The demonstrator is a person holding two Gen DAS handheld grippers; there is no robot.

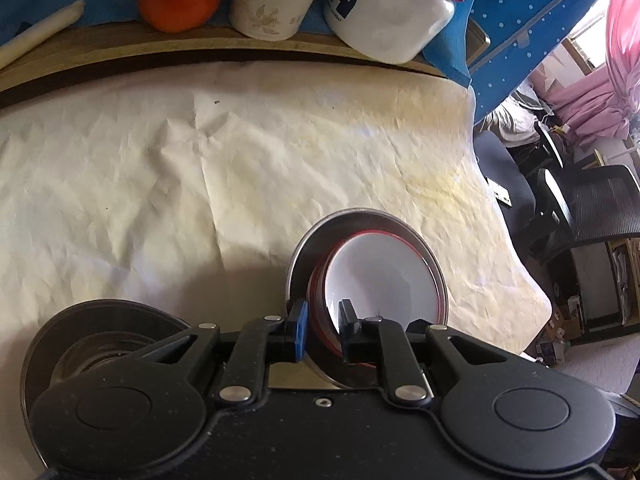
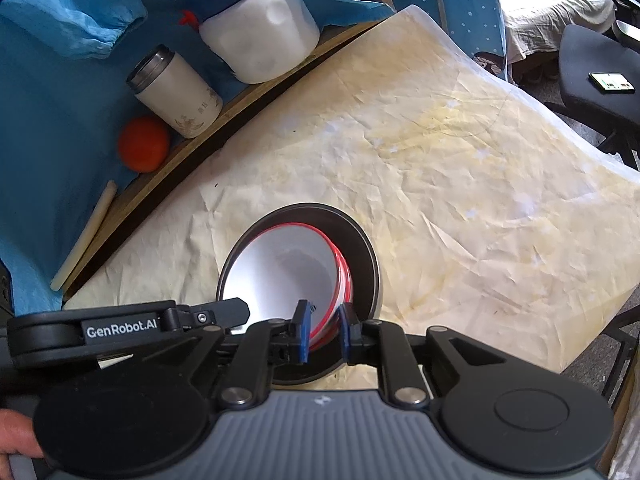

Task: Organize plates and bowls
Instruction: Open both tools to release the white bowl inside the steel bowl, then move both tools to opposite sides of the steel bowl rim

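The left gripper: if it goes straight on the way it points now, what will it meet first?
Probably the red-rimmed white bowl: the left gripper already has that bowl's near rim between its fingers, inside the metal bowl. Depth is hard to judge.

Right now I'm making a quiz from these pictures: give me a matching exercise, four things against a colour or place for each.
Things:
1. bowl
2. metal pan
3. orange
4. flask

Descriptions:
A. dark grey, holds another dish
B. on the ledge between the round fruit and the white jug
C. white inside, red rim
D. round fruit on the ledge beside a pale stick

Pairs: 1-C, 2-A, 3-D, 4-B
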